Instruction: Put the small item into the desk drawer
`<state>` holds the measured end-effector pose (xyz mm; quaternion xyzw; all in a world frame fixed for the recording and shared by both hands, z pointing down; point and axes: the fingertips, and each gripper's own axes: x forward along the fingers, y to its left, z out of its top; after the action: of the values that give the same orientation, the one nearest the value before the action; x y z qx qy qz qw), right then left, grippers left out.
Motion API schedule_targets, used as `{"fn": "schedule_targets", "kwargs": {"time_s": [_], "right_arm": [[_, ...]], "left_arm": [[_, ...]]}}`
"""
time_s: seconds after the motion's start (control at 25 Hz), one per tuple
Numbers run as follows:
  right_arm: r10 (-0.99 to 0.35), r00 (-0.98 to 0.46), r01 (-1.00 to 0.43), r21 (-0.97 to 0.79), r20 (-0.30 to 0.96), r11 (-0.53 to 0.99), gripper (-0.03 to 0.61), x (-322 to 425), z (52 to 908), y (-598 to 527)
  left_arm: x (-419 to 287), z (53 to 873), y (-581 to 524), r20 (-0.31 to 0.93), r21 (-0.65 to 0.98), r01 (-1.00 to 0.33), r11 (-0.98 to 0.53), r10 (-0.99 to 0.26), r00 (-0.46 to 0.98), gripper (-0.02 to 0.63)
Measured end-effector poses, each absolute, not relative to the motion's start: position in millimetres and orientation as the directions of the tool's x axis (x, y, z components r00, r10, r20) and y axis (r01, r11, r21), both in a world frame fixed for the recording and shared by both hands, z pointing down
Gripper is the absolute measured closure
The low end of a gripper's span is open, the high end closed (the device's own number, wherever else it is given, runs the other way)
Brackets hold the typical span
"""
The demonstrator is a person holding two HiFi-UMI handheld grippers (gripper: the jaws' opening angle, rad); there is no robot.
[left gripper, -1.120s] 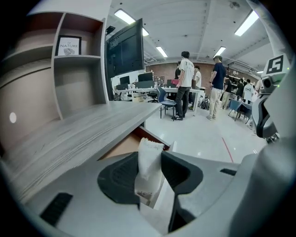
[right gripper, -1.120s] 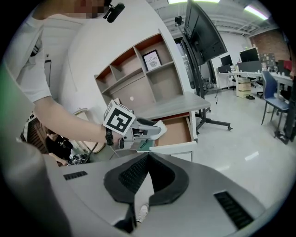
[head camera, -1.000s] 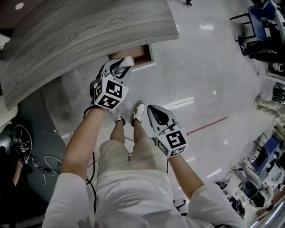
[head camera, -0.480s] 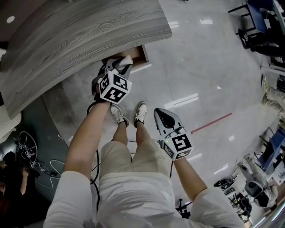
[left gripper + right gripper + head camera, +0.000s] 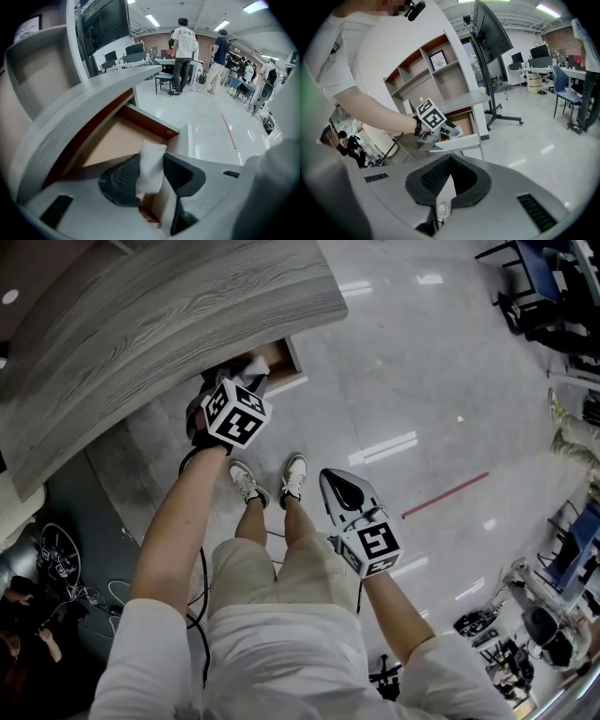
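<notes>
While my left gripper (image 5: 151, 158) is clamped on the small white item (image 5: 151, 171), a frayed-edged scrap sticking up between the pads, its jaws point into the open drawer (image 5: 112, 140). The item sits over the drawer's tan inside, near the front panel; I can't tell if it touches the bottom. In the head view the left gripper (image 5: 247, 376) is tucked under the edge of the grey wood-grain desk top (image 5: 169, 315), with the drawer (image 5: 286, 354) pulled out beneath it. My right gripper (image 5: 449, 159) has its jaws closed together, nothing between them. It hangs low by my thigh, well apart from the drawer, above the glossy floor (image 5: 412, 381). My shoes (image 5: 272, 479) are between the two grippers. People (image 5: 183, 47) stand far back.
</notes>
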<state>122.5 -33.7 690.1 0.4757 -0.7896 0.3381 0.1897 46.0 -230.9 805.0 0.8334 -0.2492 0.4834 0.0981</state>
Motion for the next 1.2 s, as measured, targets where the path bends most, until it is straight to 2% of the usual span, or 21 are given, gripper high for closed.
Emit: {"fn": "schedule_targets", "kwargs": {"time_s": [0.36, 1.2], "right_arm": [[-0.624, -0.460, -0.887, -0.358, 0.632, 0.292, 0.581, 139, 698, -35], [-0.624, -0.463, -0.886, -0.348, 0.630, 0.306, 0.581, 139, 694, -34]], "left_arm": [[58, 815, -239, 0.872, -0.083, -0.517, -0.852, -0.313, 0.376, 0.457], [63, 807, -226, 0.853, -0.041, -0.511, -0.859, -0.296, 0.430, 0.445]]}}
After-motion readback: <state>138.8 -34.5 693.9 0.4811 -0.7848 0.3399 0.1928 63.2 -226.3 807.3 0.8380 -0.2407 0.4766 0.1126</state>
